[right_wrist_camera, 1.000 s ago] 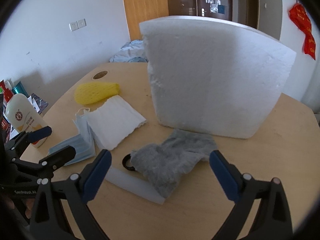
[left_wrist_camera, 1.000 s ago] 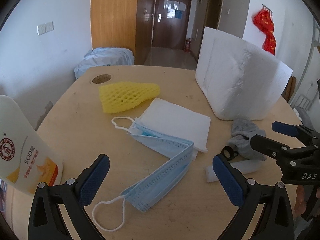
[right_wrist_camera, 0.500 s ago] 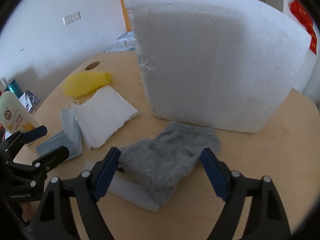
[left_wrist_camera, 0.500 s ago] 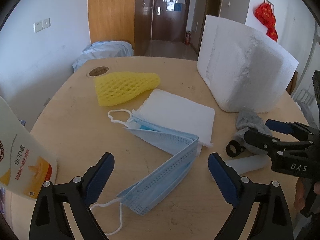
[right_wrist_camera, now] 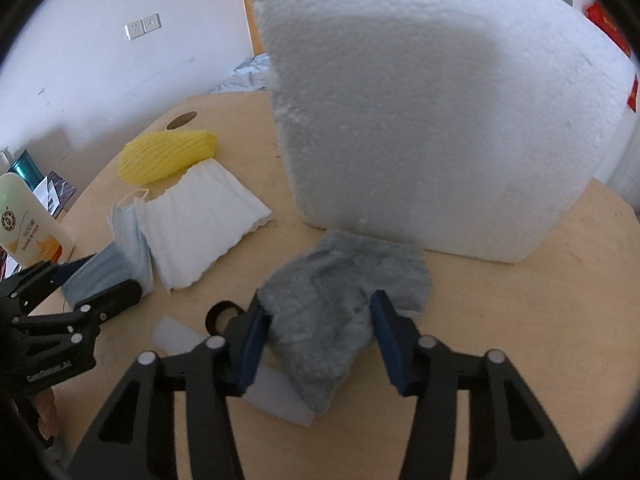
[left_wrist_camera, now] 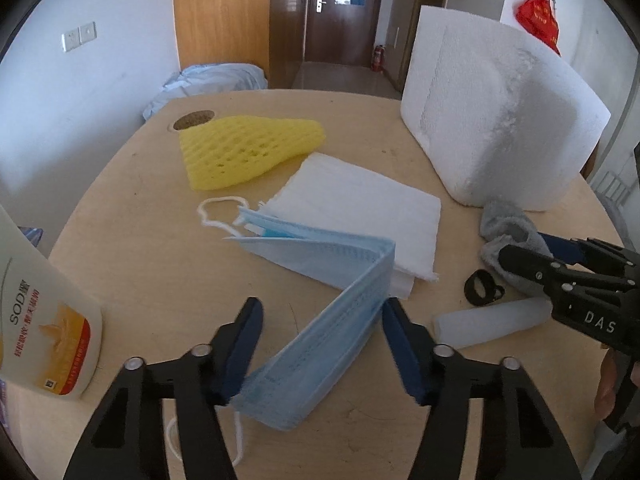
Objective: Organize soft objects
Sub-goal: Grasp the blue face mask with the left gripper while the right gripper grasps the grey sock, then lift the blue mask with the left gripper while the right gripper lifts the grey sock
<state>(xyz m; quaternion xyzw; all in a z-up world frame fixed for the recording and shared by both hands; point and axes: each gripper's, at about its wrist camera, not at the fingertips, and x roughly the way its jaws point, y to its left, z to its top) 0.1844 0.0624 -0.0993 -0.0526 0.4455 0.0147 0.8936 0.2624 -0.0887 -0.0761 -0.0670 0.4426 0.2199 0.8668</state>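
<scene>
Wooden table (left_wrist_camera: pixel 132 264) under mask (left_wrist_camera: pixel 320 312), sock (right_wrist_camera: pixel 344 300), foam block (left_wrist_camera: pixel 496 120).

The right tongs (right_wrist_camera: pixel 316 334) stood parted around a crumpled grey sock (right_wrist_camera: pixel 340 296), the blue pads close at either side of it. The sock lay on the wooden bench (right_wrist_camera: pixel 540 320) against the foot of a white polystyrene block (right_wrist_camera: pixel 432 112), over a translucent white tube (right_wrist_camera: pixel 276 396). Further left lay a white pleated cloth (right_wrist_camera: pixel 204 220), a blue face mask (right_wrist_camera: pixel 128 240) and yellow foam netting (right_wrist_camera: pixel 164 156).
</scene>
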